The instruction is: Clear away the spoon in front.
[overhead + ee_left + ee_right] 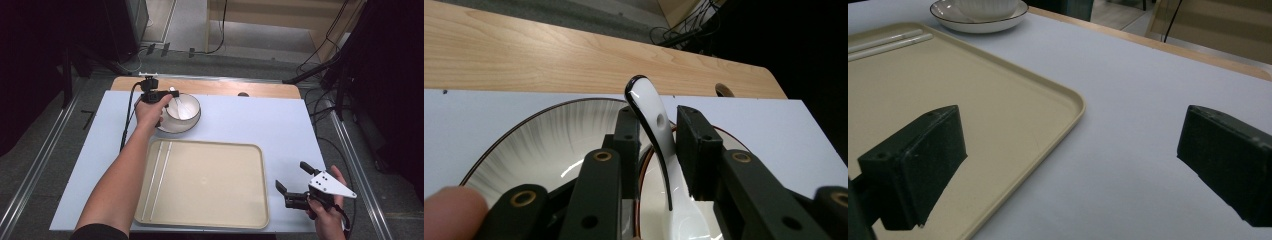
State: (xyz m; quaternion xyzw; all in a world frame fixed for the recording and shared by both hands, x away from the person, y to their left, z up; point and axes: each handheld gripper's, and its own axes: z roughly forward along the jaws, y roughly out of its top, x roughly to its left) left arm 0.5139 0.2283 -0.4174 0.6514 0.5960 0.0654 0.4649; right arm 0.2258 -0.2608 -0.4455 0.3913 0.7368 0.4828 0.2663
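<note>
A white spoon (651,107) with a dark edge stands handle-up in a white bowl (184,111) on a black-rimmed plate (998,24) at the far side of the table. My left gripper (656,120) is shut on the spoon's handle, one black jaw against each side. In the high view the left gripper (167,97) sits at the bowl's near-left rim. My right gripper (293,176) rests open at the near right, beside the right edge of the beige tray (210,200), with nothing between its jaws (1073,145). Two white chopsticks (159,175) lie along the tray's left side.
A pale blue mat (260,125) covers the table, with a bare wooden strip (225,87) along the far edge. Cables (320,105) trail on the floor at the right. Metal rails (350,150) run down both sides of the table.
</note>
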